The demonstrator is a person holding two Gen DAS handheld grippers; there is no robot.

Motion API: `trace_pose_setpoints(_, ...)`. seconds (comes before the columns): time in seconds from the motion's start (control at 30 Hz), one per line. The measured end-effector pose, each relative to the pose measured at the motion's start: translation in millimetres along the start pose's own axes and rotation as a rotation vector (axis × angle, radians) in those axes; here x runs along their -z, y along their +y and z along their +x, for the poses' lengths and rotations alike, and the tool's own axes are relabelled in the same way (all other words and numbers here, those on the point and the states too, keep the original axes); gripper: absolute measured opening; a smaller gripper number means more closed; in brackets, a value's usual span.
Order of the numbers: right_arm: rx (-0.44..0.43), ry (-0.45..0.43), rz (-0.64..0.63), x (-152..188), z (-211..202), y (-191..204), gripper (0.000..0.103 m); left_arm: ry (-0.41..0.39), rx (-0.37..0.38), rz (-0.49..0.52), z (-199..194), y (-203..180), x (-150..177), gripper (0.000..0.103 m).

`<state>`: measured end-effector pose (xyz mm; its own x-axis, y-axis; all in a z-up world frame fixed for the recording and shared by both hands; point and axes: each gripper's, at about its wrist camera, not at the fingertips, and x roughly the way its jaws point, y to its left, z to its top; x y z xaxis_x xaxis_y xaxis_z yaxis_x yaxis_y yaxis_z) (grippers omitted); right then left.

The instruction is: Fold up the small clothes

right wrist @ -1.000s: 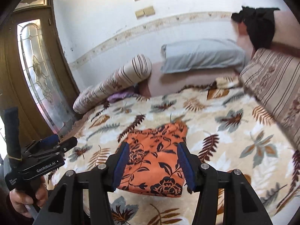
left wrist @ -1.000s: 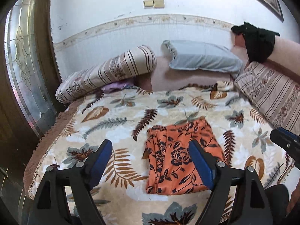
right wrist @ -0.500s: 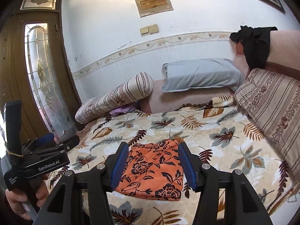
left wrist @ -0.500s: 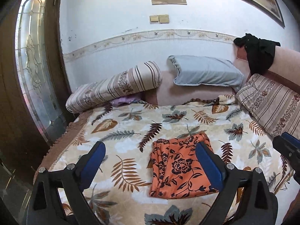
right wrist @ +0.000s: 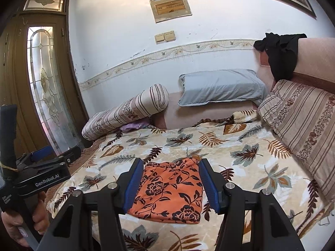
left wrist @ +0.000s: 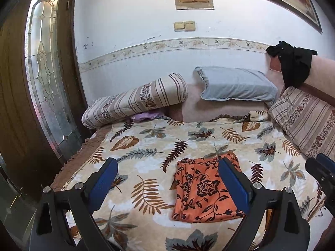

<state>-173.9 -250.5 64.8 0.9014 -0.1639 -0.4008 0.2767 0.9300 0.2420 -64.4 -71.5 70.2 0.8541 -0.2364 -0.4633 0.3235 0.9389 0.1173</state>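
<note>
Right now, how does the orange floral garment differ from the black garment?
The orange floral garment lies folded flat on the leaf-print blanket; the black garment hangs crumpled over the pink headboard. The orange one is patterned and near the fingers; the black one is plain and far back. Neither is gripped.

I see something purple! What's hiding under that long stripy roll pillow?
A crumpled purple cloth pokes out from under the stripy roll pillow. How far the cloth reaches underneath is covered.
</note>
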Motion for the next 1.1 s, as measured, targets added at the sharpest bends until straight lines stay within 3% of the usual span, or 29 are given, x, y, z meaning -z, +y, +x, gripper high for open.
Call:
trace_pose_setpoints(0.5, 0.007, 0.076, -0.027, 19, 33, 6, 0.059, 0.073, 0.019, 0.018, 29, -1, 16, 0.097)
trace_pose_setpoints(1.1, 0.027, 0.108, -0.091, 21, 51, 26, 0.059, 0.085, 0.03, -0.015, 40, 14, 19, 0.097)
